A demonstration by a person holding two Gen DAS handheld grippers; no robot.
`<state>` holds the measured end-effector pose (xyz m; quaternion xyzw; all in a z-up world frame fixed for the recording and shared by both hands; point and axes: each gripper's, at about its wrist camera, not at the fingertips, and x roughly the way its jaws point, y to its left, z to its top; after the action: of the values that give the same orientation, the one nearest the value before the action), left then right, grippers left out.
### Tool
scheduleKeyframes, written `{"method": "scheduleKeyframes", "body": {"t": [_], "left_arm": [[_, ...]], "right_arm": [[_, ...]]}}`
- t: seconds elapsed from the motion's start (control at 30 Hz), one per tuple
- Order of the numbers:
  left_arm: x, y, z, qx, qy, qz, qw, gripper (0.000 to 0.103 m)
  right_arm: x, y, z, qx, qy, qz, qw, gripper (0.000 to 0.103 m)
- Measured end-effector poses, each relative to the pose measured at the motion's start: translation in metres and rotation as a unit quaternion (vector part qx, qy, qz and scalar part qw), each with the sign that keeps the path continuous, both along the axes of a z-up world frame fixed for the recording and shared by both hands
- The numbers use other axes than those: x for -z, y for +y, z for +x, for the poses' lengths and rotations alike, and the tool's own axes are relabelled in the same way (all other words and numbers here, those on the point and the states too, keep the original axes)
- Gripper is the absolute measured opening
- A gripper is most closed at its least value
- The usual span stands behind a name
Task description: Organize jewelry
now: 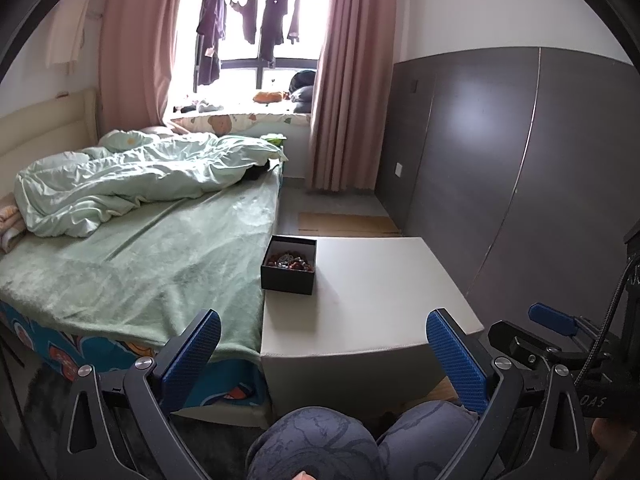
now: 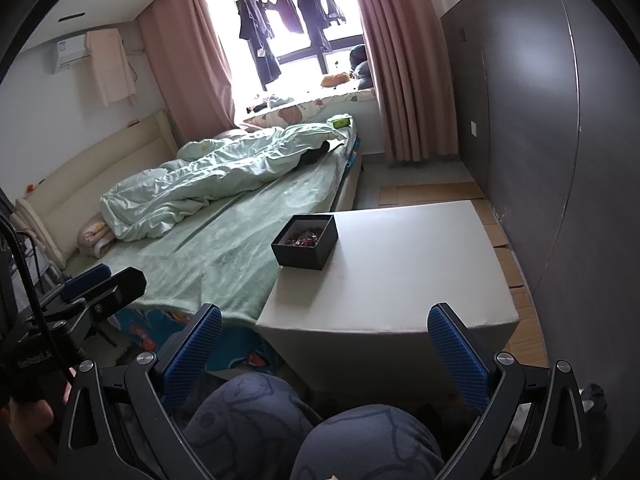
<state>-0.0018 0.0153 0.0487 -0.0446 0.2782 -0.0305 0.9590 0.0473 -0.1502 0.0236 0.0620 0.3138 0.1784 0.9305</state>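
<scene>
A small black box (image 1: 289, 266) holding a tangle of jewelry (image 1: 290, 261) sits on the far left corner of a white table (image 1: 380, 292). It also shows in the right wrist view (image 2: 306, 242), with jewelry (image 2: 304, 238) inside. My left gripper (image 1: 322, 354) is open and empty, held low in front of the table above my knees. My right gripper (image 2: 324, 348) is open and empty, also in front of the table. Each gripper shows at the edge of the other's view, the right gripper (image 1: 560, 340) and the left gripper (image 2: 92, 292).
A bed (image 1: 140, 248) with a green sheet and a crumpled duvet (image 1: 132, 176) touches the table's left side. A dark wardrobe wall (image 1: 520, 168) stands to the right. Pink curtains (image 1: 344, 80) frame a window with hanging clothes. My knees (image 1: 320, 444) are below the grippers.
</scene>
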Motion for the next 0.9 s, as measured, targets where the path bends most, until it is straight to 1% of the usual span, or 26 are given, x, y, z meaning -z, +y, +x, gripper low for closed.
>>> {"method": "scheduleKeyframes", "body": {"t": [0.9], "left_arm": [[0.0091, -0.0015, 0.0027, 0.006, 0.007, -0.003, 1.0000, 0.103]], "right_arm": [[-0.0008, -0.0056, -0.0060, 0.009, 0.003, 0.008, 1.000, 0.103]]}}
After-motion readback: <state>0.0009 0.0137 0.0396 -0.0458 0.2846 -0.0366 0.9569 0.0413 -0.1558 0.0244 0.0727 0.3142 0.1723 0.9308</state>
